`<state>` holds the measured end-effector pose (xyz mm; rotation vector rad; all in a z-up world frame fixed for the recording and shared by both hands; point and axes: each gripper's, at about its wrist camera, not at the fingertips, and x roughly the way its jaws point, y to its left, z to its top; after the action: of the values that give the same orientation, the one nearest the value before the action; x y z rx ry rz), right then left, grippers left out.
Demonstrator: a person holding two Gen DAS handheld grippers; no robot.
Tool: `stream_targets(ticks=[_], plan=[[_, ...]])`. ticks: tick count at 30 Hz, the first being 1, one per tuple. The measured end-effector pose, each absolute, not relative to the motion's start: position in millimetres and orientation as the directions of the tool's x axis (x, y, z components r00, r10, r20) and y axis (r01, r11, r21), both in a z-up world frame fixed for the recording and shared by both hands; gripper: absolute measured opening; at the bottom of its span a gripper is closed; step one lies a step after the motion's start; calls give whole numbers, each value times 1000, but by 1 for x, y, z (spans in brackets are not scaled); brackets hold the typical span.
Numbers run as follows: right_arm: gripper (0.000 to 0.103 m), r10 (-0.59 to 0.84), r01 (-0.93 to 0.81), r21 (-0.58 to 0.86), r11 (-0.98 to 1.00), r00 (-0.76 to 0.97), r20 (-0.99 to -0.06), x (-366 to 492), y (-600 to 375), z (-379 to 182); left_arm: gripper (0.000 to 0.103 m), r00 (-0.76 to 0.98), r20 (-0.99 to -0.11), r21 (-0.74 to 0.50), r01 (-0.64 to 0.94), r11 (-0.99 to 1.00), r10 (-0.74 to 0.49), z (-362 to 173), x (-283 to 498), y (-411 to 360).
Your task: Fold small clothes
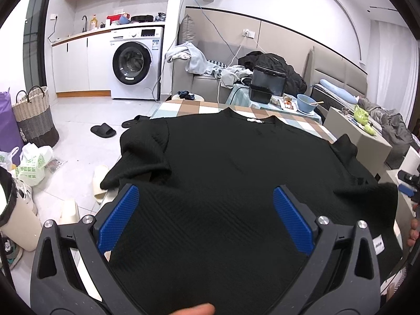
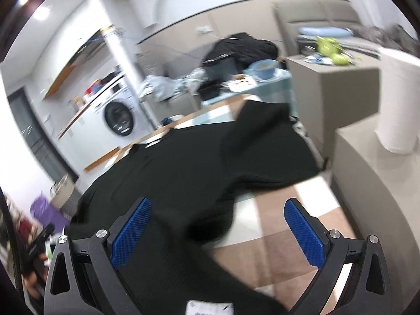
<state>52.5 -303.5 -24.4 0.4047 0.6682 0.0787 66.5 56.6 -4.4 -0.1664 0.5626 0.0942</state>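
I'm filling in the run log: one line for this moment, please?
stage: shirt spread | black shirt flat on checked table | left tool open above hem | right tool open, blurred

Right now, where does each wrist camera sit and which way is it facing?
Left wrist: on the left gripper, over the black top's hem, facing the washing machine and sofa; open blue pads, a fingertip at the bottom edge.
Right wrist: on the right gripper, tilted and blurred, over the top's right side and checked tablecloth; open pads.
Shared: the top, washing machine, blue bowl.
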Motion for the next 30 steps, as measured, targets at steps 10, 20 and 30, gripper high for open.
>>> stream_targets(ticks=[10, 20, 30], plan=[[95, 156, 249, 435, 865, 692, -705, 107, -367, -58, 94, 814, -576, -109, -164, 980, 72, -6, 113, 68], [79, 190, 352, 523, 776, 660, -727, 145, -403, -92, 94, 790, -607, -136, -217, 967, 92, -21, 143, 91], [33, 23, 401, 340, 851, 618, -786, 178, -397, -90, 94, 789, -607, -162, -237, 958, 92, -31, 146, 108]])
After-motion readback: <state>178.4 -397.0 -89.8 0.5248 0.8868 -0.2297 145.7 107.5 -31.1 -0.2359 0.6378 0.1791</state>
